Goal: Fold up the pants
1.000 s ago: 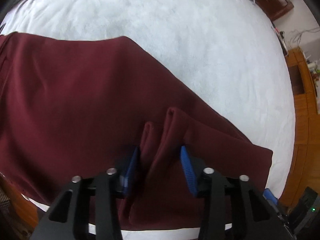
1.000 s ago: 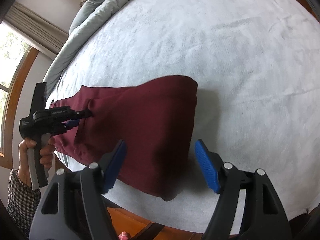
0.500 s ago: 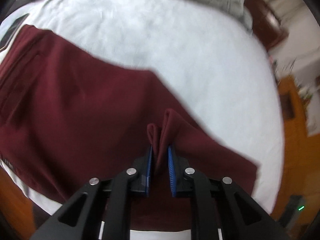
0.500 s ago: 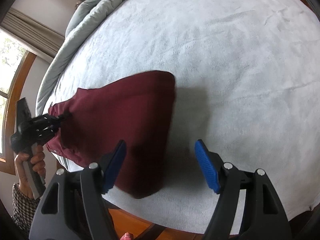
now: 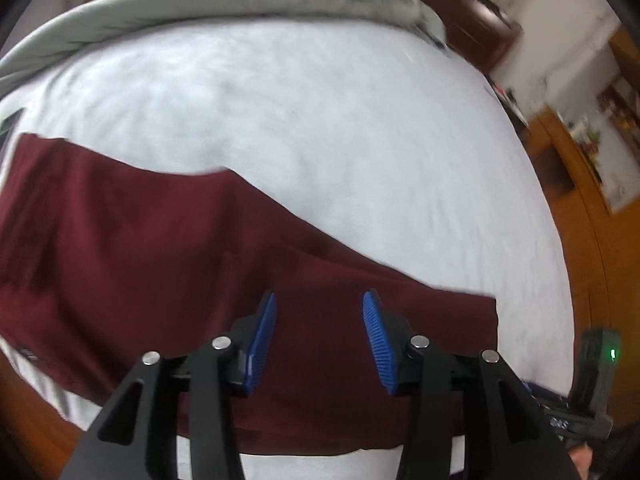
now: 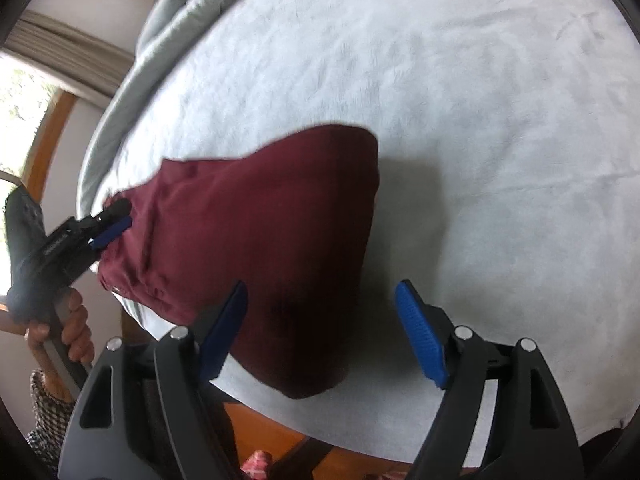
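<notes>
The dark red pants [image 5: 168,264] lie flat on the white bed [image 5: 320,128], folded lengthwise; they also show in the right wrist view [image 6: 264,232]. My left gripper [image 5: 320,336] is open and empty just above the near edge of the pants; it shows in the right wrist view [image 6: 114,220] at the pants' left end. My right gripper [image 6: 320,332] is open and empty, hovering over the pants' near right corner. It shows at the lower right of the left wrist view [image 5: 592,396], too little of it to tell its jaws.
A grey duvet [image 5: 240,4] is bunched along the far side of the bed. Wooden furniture [image 5: 580,216] and floor lie to the right. A window [image 6: 24,120] is at the left. The bed's near edge [image 6: 360,428] runs just below the pants.
My left gripper was shut on a pinched ridge of the pants half a second ago and has opened and let it go; the fabric now lies flat. The right gripper stays open.
</notes>
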`<act>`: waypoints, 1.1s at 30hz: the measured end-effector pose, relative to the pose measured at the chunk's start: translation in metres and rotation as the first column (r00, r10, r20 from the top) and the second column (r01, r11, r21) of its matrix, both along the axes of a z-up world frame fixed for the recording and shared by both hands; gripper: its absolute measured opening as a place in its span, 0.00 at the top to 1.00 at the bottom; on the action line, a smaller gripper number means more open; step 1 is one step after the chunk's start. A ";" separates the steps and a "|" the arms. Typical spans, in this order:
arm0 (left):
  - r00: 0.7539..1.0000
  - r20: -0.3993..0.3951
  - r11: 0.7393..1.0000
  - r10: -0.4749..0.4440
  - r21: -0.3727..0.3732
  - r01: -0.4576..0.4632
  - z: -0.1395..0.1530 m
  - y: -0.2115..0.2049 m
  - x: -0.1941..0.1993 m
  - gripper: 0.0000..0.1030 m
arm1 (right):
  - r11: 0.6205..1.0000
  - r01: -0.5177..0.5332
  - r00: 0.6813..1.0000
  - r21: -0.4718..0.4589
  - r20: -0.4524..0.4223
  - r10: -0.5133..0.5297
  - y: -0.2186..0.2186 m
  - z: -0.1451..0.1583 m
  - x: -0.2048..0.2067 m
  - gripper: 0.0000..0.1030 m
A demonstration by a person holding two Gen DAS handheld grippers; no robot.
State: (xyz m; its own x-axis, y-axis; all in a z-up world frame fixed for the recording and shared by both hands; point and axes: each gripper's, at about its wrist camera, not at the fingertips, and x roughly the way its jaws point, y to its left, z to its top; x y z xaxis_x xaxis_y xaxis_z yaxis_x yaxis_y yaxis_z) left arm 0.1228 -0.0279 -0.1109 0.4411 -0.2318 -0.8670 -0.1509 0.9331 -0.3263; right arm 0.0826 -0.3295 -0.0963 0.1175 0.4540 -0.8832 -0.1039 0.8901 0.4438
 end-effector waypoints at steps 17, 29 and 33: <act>0.991 -0.107 0.996 -0.078 0.040 0.083 -0.056 -0.022 0.000 0.55 | 0.999 -0.036 0.991 -0.003 -0.127 0.035 -0.003 -0.028 -0.005 0.74; 0.995 -0.094 0.998 -0.019 0.053 0.024 -0.007 0.040 -0.036 0.38 | 0.978 -0.091 0.989 -0.185 0.100 0.111 0.009 0.050 -0.027 0.50; 0.986 -0.115 0.992 0.124 0.042 -0.120 -0.002 0.103 -0.062 0.28 | 0.974 -0.124 0.980 -0.188 0.133 0.151 0.034 0.056 -0.026 0.36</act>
State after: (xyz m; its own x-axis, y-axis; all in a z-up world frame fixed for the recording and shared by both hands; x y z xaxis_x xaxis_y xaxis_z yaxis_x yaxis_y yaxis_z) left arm 0.0612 0.0755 -0.1131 0.3588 -0.1512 -0.9211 -0.2998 0.9158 -0.2671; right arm 0.0569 -0.2955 -0.0406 0.1978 0.3117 -0.9294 -0.2824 0.9260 0.2505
